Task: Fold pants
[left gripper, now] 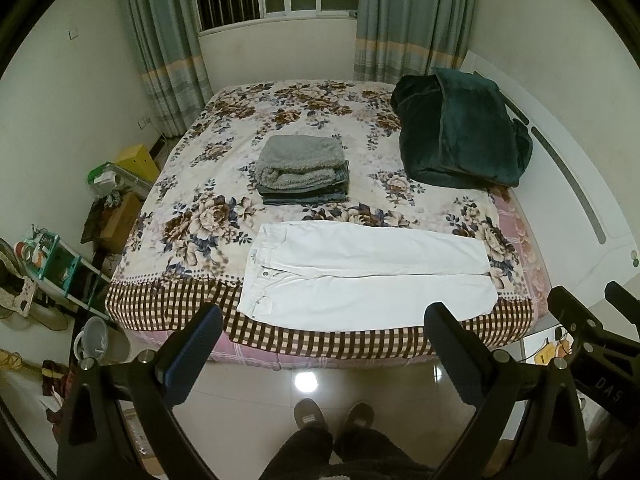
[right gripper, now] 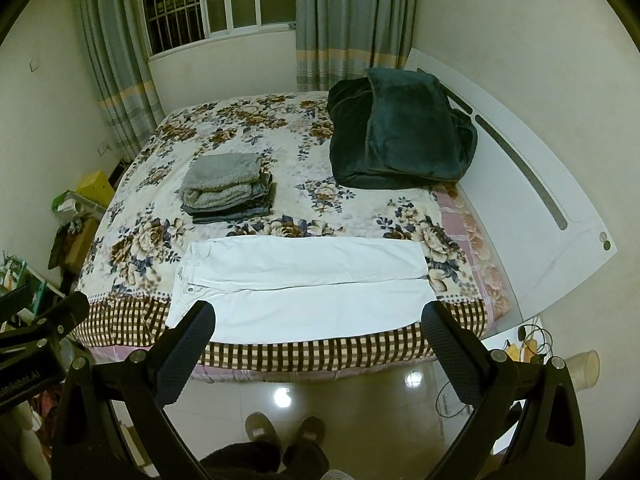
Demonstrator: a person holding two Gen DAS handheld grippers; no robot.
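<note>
White pants [left gripper: 360,276] lie flat along the near edge of the bed, waistband to the left, legs side by side to the right; they also show in the right wrist view [right gripper: 304,284]. My left gripper [left gripper: 324,320] is open and empty, held above the floor in front of the bed, short of the pants. My right gripper [right gripper: 320,320] is open and empty at about the same height, also short of the pants. The right gripper shows at the right edge of the left wrist view [left gripper: 588,320].
The bed has a floral cover [left gripper: 224,152] with a checked border. A stack of folded clothes [left gripper: 302,170] sits mid-bed. A dark green blanket [left gripper: 460,128] lies at the far right by the white headboard [left gripper: 568,168]. Clutter and boxes [left gripper: 116,184] stand left of the bed. My feet [left gripper: 332,416] stand on the tiled floor.
</note>
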